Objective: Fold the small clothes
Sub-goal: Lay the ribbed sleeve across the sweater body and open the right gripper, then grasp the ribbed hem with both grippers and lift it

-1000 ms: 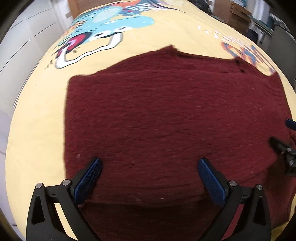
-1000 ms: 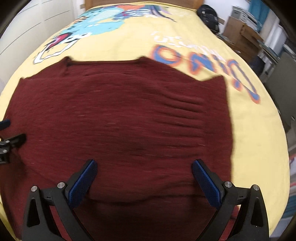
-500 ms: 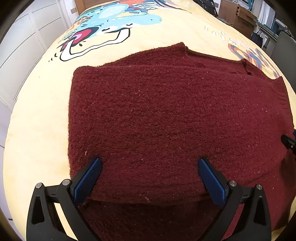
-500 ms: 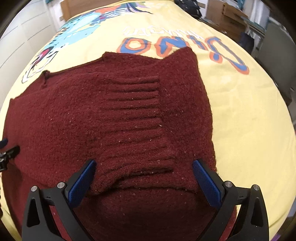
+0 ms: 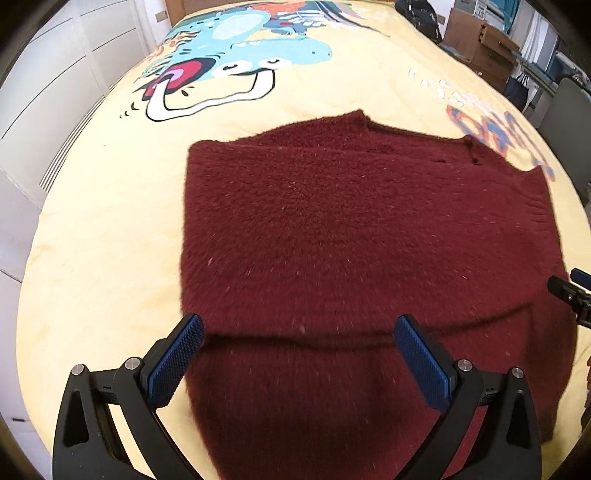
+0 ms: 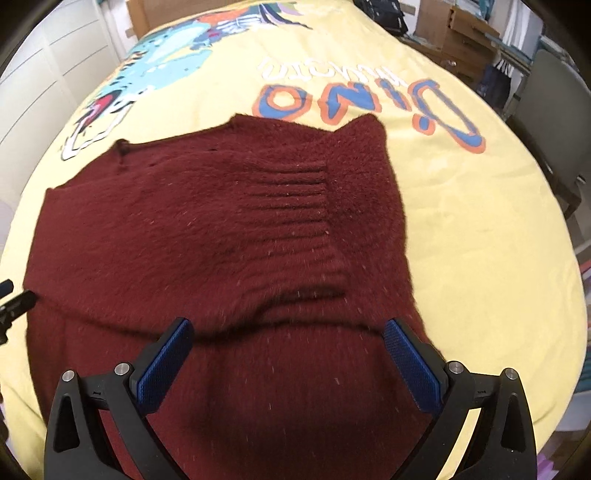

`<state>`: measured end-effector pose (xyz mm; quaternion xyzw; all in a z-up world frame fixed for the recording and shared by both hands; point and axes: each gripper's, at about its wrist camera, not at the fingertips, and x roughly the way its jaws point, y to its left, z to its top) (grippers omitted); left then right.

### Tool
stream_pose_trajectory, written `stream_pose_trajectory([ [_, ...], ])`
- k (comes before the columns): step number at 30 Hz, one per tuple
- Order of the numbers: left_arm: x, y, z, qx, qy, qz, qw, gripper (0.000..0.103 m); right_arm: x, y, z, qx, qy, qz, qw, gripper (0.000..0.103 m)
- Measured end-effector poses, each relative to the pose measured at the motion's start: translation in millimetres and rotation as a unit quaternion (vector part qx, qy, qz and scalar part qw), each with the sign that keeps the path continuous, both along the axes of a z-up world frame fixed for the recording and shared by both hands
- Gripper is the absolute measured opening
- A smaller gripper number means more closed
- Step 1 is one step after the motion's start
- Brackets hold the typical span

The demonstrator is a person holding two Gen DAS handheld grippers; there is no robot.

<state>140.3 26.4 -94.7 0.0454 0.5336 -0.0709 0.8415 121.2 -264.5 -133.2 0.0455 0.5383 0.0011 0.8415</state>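
A yellow bedspread covers the bed, printed with a blue cartoon dinosaur and the word "Dino" (seen upside down). White panelled wardrobe doors stand along the left. Cardboard boxes and a grey chair sit on the right, a dark bag beyond the bed.

Both the left gripper and the right gripper now sit farther back from the maroon sweater, exposing more yellow bedspread and more of the sweater's folded near edge than 1 second ago.
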Motion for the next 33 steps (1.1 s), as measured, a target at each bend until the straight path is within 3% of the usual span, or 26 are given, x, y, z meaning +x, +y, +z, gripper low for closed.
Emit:
stream_pose_trajectory([
  [8,-49.2,12.6,15.5,-0.011,0.005,0.002,0.9999,0.102,-67.1,-14.6,11.4,-0.026,-0.019,-0.012,0.999,0.103],
  [16,-92.9,34.5,6.1,-0.019,0.019,0.026,0.9993,0.102,-122.9,-33.3,9.5,-0.039,-0.008,-0.006,0.999,0.103],
  [26,-135.5,55.0,-14.6,-0.009,0.043,0.046,0.9980,0.102,-153.3,-52.7,8.7,-0.026,0.008,-0.029,0.999,0.103],
  [33,-154.7,56.6,-42.5,-0.017,0.077,0.045,0.9958,0.102,-165.0,-50.1,-14.8,-0.007,0.046,-0.029,0.999,0.103],
])
